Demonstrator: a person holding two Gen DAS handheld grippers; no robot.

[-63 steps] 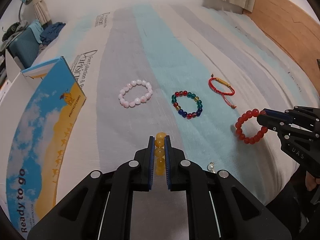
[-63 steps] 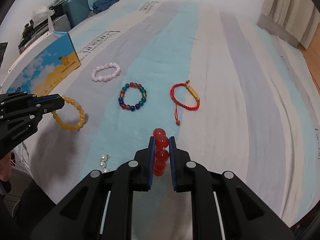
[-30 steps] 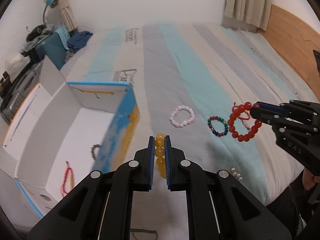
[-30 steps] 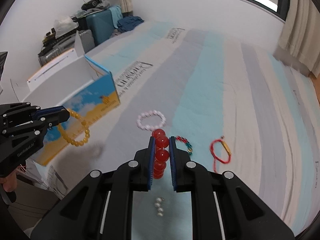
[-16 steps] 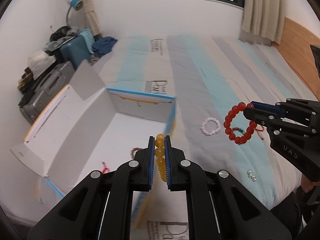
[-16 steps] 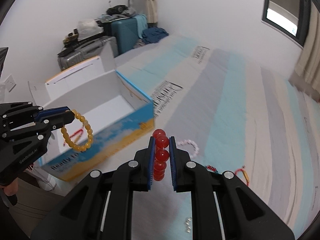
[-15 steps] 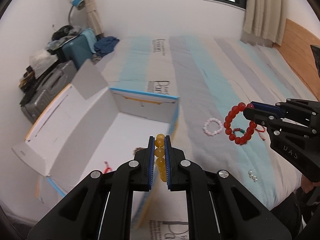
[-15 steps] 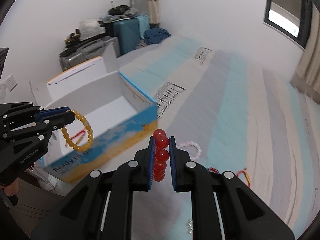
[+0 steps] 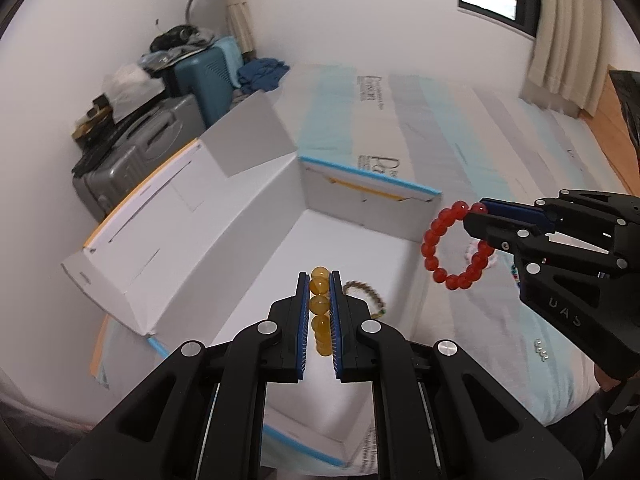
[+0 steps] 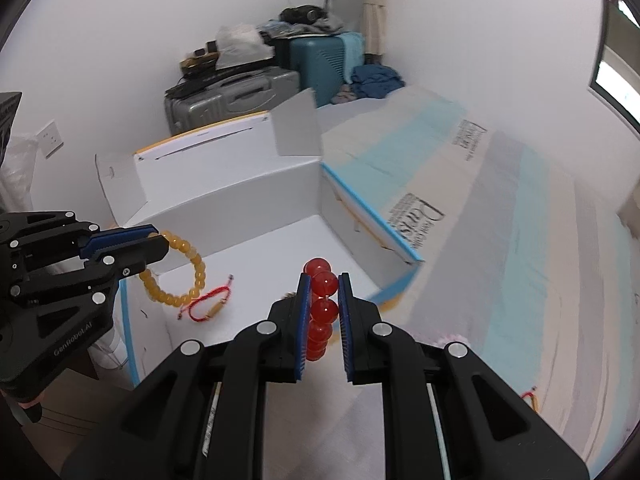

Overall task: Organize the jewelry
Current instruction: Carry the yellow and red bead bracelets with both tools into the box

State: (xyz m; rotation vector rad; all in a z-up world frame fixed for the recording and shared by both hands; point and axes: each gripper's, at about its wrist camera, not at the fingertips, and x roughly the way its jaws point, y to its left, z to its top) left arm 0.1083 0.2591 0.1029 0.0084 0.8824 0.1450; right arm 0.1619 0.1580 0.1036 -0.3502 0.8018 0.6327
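Observation:
My left gripper (image 9: 319,280) is shut on a yellow bead bracelet (image 9: 320,304) and holds it over the open white box (image 9: 224,216). It also shows in the right wrist view (image 10: 154,242), with the yellow bracelet (image 10: 180,276) hanging from it. My right gripper (image 10: 323,280) is shut on a red bead bracelet (image 10: 322,308), above the box's near right edge. In the left wrist view the right gripper (image 9: 478,216) holds the red bracelet (image 9: 456,250) beside the box. Inside the box lie a red cord bracelet (image 10: 210,304) and a brown bead bracelet (image 9: 366,292).
The box (image 10: 240,192) stands at the left edge of the striped bed (image 10: 520,240), its lid flaps up. A pink bracelet (image 9: 474,252), a multicolour bracelet (image 9: 515,276) and small pearls (image 9: 541,347) lie on the bed. Suitcases (image 9: 132,148) stand by the wall.
Both grippers have lifted their bracelets off the bed and swung left, from over the bed to over the open box. Both stay shut.

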